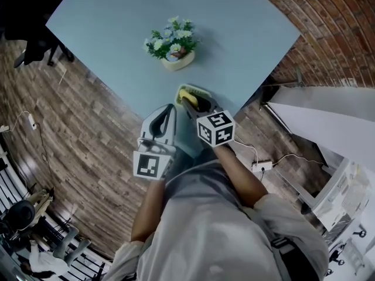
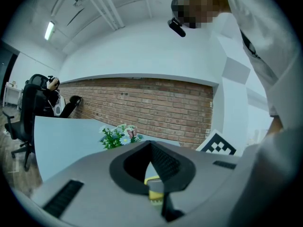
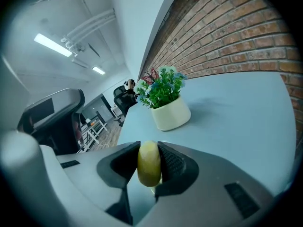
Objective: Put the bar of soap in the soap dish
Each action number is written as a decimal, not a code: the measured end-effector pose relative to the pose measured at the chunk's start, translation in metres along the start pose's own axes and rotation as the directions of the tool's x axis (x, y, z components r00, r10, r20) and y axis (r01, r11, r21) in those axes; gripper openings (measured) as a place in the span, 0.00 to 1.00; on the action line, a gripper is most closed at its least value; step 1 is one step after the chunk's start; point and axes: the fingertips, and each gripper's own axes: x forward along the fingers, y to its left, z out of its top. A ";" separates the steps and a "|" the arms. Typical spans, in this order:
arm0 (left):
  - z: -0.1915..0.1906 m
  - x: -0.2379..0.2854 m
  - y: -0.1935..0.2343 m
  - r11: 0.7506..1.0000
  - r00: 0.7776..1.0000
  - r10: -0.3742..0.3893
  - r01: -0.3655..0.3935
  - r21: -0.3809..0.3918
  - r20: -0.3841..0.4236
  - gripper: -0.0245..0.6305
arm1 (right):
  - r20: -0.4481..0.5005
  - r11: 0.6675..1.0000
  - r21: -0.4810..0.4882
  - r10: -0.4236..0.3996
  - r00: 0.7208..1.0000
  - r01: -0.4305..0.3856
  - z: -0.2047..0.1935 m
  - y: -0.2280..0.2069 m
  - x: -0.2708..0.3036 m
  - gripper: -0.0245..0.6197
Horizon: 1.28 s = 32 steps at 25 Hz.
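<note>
Right tool (image 3: 149, 176) clamped on bar of soap (image 3: 148, 159), soap dish (image 1: 203, 91) just under its tips; release pending. Left tool (image 2: 152, 176) closed, empty

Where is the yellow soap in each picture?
Head view: the soap, middle, at the right hand-held gripper's tips.
Left gripper view: low middle, a yellow bit, probably it.
Right gripper view: bottom middle, squeezed between the jaws.
Shared landmark: the flower pot.

Smooth matt soap bar (image 3: 148, 164); matt table (image 1: 117, 28); rough brick wall (image 3: 236, 37).
</note>
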 end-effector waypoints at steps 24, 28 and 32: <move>0.002 -0.002 -0.008 0.999 0.999 0.017 -0.016 0.033 -0.031 0.04 | -0.056 0.998 -0.068 -0.022 0.998 0.018 -0.013 -0.004 0.001 0.22; 0.001 -0.002 -0.010 0.999 0.999 0.017 -0.016 0.028 -0.030 0.04 | -0.049 0.995 -0.094 -0.041 0.998 0.036 -0.011 -0.009 -0.001 0.22; -0.001 -0.002 -0.016 1.000 0.999 0.013 -0.012 0.023 -0.032 0.04 | -0.045 0.993 -0.106 -0.056 0.997 0.051 -0.010 -0.015 -0.003 0.24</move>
